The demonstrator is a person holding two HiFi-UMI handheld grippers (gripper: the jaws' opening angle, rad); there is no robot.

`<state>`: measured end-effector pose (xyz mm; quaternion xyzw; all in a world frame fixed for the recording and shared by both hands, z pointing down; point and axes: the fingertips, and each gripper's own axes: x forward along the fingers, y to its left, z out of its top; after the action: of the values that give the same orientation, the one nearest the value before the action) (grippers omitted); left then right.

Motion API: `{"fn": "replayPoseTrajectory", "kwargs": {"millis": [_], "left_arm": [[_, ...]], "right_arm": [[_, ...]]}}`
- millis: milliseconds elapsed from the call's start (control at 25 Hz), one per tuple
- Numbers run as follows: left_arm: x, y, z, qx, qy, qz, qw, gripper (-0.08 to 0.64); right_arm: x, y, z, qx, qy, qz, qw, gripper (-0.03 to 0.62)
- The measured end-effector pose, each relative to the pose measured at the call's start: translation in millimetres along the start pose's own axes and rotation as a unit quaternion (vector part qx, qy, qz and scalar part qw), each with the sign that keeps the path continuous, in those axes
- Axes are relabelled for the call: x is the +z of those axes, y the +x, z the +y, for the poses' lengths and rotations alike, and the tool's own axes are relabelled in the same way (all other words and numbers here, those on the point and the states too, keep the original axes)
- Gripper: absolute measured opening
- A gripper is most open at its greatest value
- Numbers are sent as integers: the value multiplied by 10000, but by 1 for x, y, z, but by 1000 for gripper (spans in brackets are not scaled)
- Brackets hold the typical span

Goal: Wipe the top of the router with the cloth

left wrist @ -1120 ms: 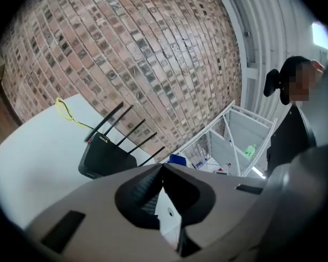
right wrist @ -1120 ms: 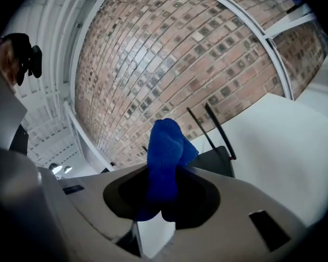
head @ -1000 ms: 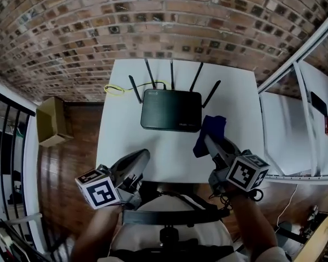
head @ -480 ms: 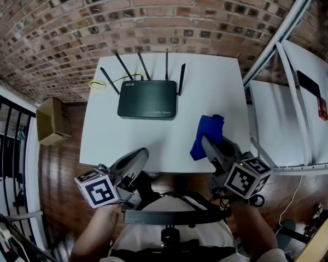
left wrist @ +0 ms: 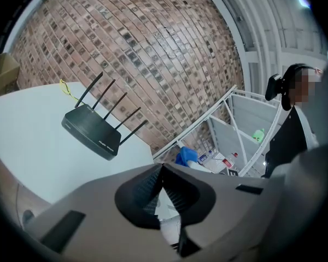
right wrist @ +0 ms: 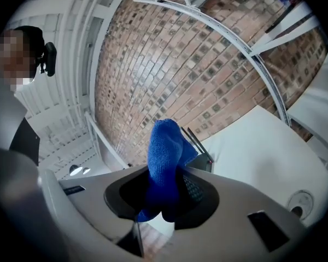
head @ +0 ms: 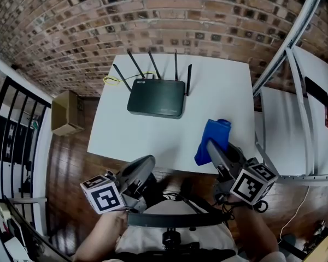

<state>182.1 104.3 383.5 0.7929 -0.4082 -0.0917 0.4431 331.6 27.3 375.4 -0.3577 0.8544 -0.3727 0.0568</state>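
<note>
Router (head: 156, 98) at desk's (head: 224, 86) 11 o'clock, not wiped yet. Right gripper (head: 210, 146) clenched on cloth (head: 214, 132), 5 o'clock edge. Left gripper (head: 146, 167) fingers (left wrist: 144, 192) pinched together, empty. Worry: nothing bracing router, could skid; cloth might snag antennas (head: 175, 67).

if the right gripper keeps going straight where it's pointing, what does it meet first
Probably the router, with the blue cloth in the right gripper touching before the fingers. Only white table lies between; height is unclear.
</note>
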Motion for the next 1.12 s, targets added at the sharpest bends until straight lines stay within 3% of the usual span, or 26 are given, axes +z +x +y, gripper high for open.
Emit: {"fn": "replayPoseTrajectory", "kwargs": {"millis": [280, 720, 1120], "left_arm": [[11, -7, -3, -140, 0, 152, 9998, 2], [41, -68, 20, -288, -43, 256, 9992, 2], [41, -108, 37, -562, -194, 190, 9981, 2]], "right_arm": [[10, -4, 28, 137, 19, -212, 9997, 126], [-5, -1, 80, -142, 98, -515, 9985, 124], [-32, -4, 112, -401, 11, -603, 9974, 126]]}}
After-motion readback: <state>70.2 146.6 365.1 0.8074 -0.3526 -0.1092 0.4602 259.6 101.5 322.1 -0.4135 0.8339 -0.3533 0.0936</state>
